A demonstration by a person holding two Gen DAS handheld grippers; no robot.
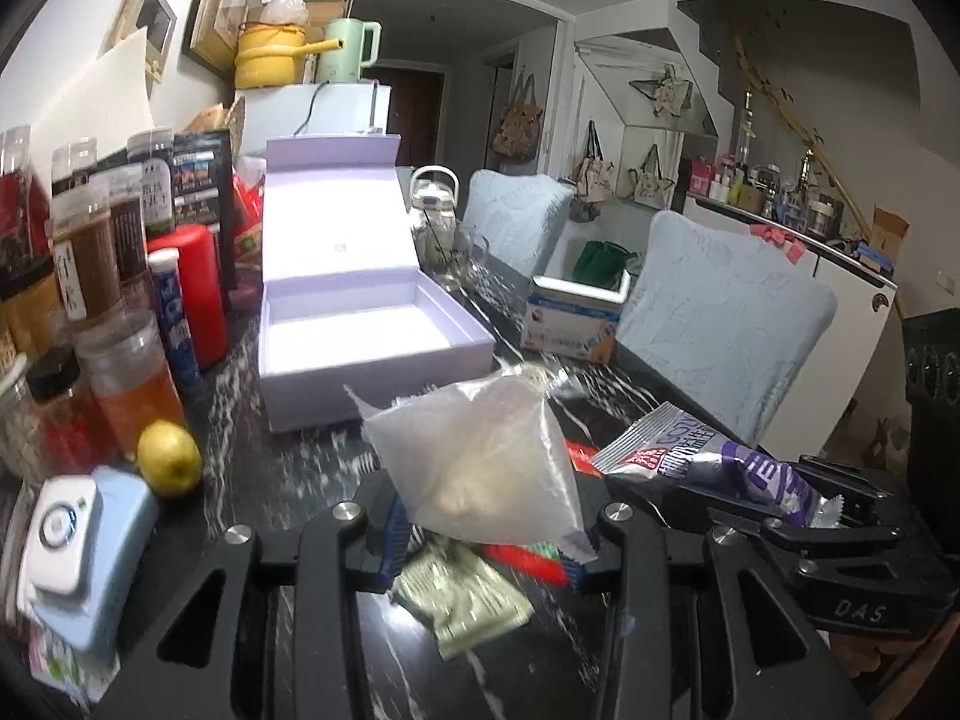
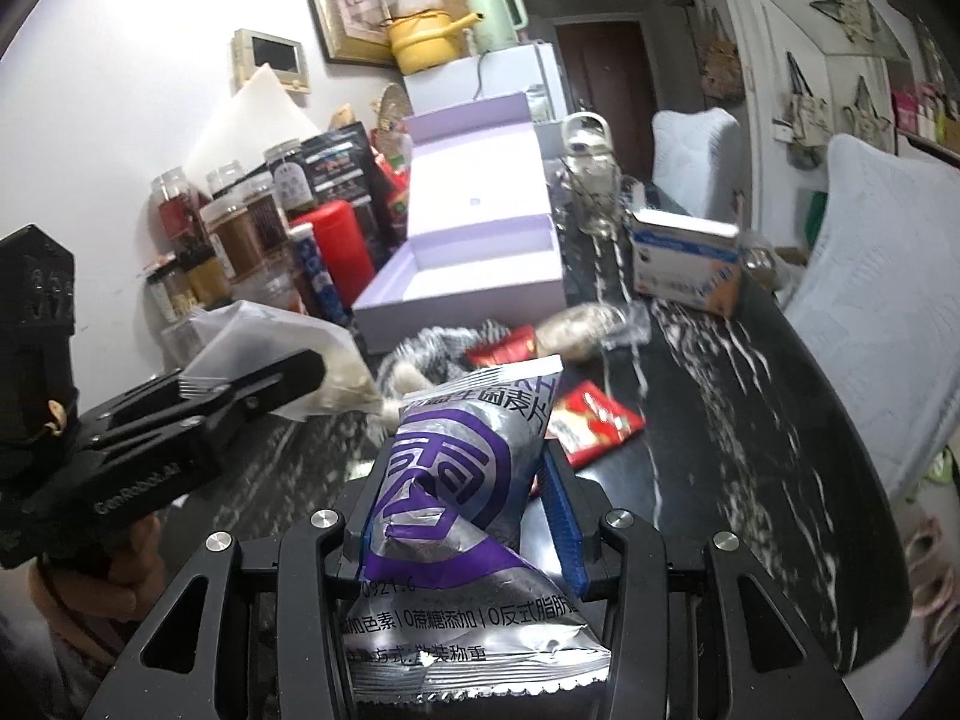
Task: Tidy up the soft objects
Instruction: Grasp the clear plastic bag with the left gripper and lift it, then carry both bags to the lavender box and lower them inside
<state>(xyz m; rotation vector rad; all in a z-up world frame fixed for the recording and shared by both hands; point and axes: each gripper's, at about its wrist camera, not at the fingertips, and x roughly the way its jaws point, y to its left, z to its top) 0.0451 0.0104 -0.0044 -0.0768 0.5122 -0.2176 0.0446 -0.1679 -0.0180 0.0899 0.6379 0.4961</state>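
Observation:
My left gripper [image 1: 483, 534] is shut on a translucent white plastic packet [image 1: 480, 462] and holds it above the dark marbled table [image 1: 288, 480]. My right gripper [image 2: 465, 516] is shut on a silver and purple snack packet [image 2: 462, 480], also lifted; that packet shows at the right in the left wrist view [image 1: 708, 462]. An open lavender box [image 1: 360, 324] stands empty ahead, lid upright; it also shows in the right wrist view [image 2: 474, 276]. Under the left gripper lie a green packet [image 1: 462, 600] and a red packet [image 1: 528, 558]. More red packets [image 2: 588, 420] and a clear-wrapped bun [image 2: 582, 324] lie on the table.
Jars and bottles [image 1: 96, 252], a red canister [image 1: 198, 288], a lemon [image 1: 169, 456] and a white-blue device [image 1: 78, 546] crowd the left. A blue-white carton [image 2: 684, 264] and glass kettle [image 2: 591, 174] stand at the back right. Two cushioned chairs [image 1: 720, 312] line the table's right edge.

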